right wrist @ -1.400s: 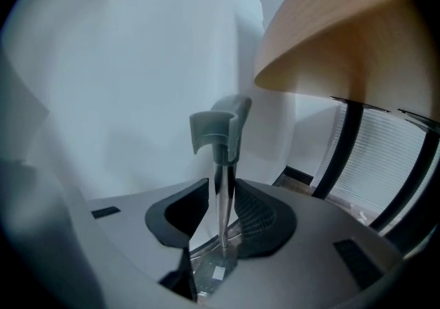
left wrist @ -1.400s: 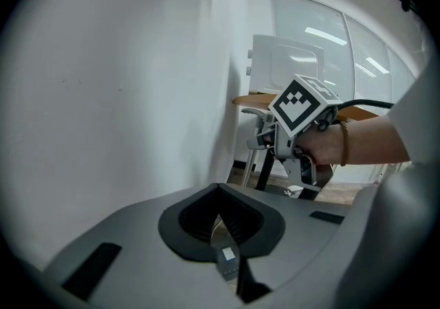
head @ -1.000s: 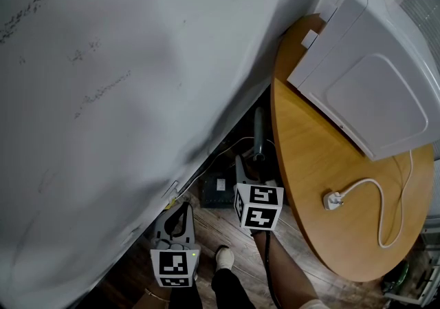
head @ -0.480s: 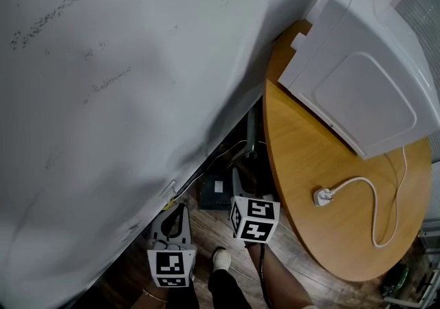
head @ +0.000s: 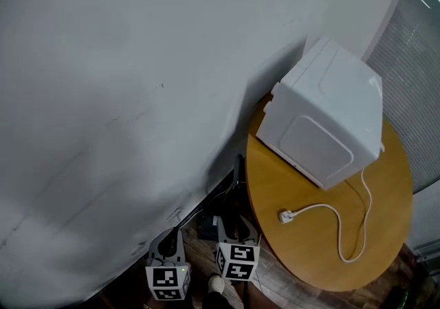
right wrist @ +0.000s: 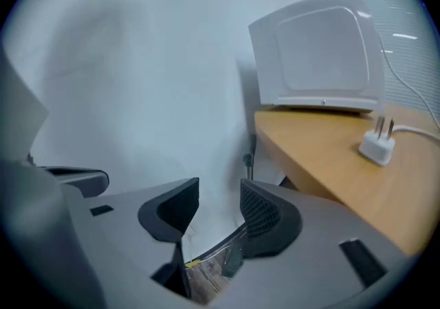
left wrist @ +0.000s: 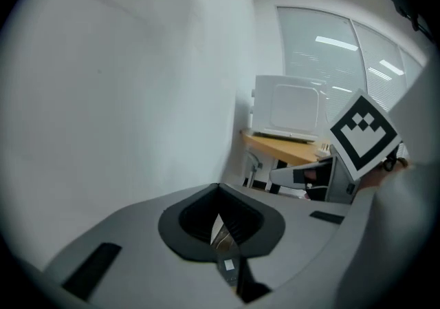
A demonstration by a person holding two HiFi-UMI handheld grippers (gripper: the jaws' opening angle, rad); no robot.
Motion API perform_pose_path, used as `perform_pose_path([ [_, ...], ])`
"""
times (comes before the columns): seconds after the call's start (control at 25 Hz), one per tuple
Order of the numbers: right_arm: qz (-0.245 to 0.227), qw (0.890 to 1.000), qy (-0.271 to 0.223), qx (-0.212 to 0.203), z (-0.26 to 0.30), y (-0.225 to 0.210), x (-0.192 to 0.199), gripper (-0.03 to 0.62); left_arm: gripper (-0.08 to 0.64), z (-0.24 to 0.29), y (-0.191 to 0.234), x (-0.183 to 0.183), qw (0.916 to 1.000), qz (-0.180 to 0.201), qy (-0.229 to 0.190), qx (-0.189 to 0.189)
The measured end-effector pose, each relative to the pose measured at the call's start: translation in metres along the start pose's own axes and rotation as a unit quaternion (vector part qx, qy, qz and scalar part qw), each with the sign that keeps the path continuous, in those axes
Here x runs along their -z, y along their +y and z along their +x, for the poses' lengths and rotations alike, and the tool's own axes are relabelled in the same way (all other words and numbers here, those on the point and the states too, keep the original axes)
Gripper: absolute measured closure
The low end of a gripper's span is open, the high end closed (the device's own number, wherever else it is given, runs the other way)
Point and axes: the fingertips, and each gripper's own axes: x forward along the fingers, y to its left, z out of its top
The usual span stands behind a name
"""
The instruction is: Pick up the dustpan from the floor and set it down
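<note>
Grippers first, from the head view: the left gripper [head: 168, 242] and the right gripper [head: 232, 226] sit side by side at the bottom edge, above the wood floor [head: 275, 281], touching nothing. Between the wall [head: 103, 94] and the round table [head: 309, 263] stands a thin upright pole, which I take to be the handle of the dustpan [head: 240, 168]. Its pan is hidden, so it is a judgement, not a sighting, that it rests on the floor by the wall, apart from both grippers. A white box-shaped appliance [head: 323, 122] and a loose plug [head: 284, 217] lie on the table.

Left gripper view: the jaws are pressed together, with only a sliver of floor showing between the pads and nothing pinched.

Right gripper view: the jaws have just been opening and stand spread. Only wall and floor fill the gap, and nothing is between them. The pole shows beyond the tips, close to the table's edge.

The set-down looks done, so the step in hand is getting clear cleanly. Keep the right jaws spread until they are well away from the handle. Draw both grippers straight back rather than sideways, since the table rim is close on the right. Watch the pole. If it starts to lean, the spread right gripper is the one to steady it.
</note>
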Motion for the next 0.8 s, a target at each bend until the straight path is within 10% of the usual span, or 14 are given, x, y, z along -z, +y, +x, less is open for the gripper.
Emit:
perform_pose_path([
  [0.8, -0.024, 0.994, -0.109, 0.010, -0.151, 0.041, -0.177, 0.551, 0.545, -0.122, 0.013, -0.211, 0.9928, 0.013, -0.119, -0.010],
])
